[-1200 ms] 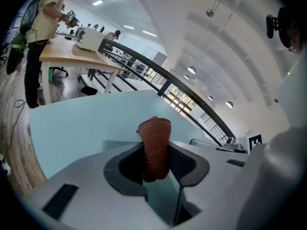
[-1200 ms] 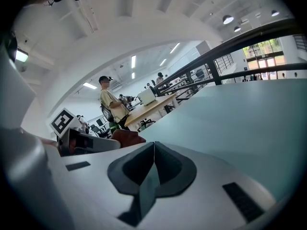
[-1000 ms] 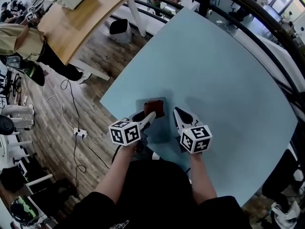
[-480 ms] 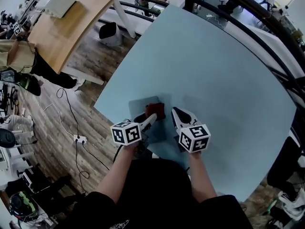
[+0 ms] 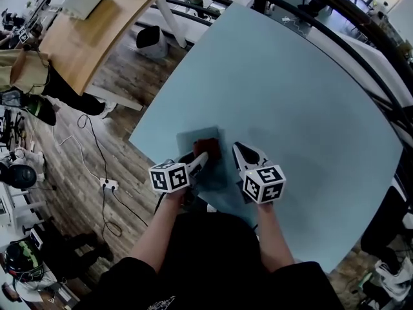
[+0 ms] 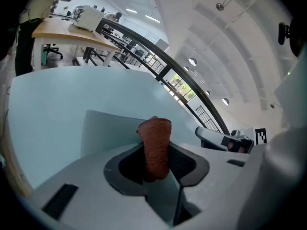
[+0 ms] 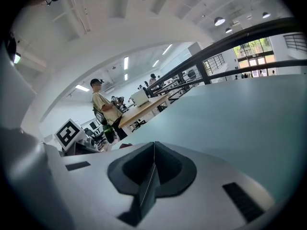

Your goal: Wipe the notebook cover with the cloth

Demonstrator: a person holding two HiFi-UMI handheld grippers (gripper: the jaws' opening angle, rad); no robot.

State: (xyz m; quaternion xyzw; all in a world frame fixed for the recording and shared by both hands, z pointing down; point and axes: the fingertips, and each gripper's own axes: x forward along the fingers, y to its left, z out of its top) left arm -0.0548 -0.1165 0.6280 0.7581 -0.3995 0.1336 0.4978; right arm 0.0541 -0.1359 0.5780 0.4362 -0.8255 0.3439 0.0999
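Head view: a grey-blue notebook point(image 5: 193, 139) lies flat at the six o'clock edge of a pale blue table point(image 5: 290, 95), close to the person. The left gripper point(image 5: 201, 158) has its jaws clamped on a rust-red cloth point(image 6: 156, 138), whose wad sticks out toward twelve o'clock over the cover. The right gripper point(image 5: 239, 150), jaws pressed together and empty, sits at the notebook's three o'clock edge. The cloth looks soft and light. The thin notebook would likely slide, so it is best pinned at that edge.

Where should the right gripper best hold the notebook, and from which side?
Probably its right edge, coming low from the right: the notebook lies flat and thin, that edge is nearest the shut right gripper, and the left gripper holds the cloth on the cover.
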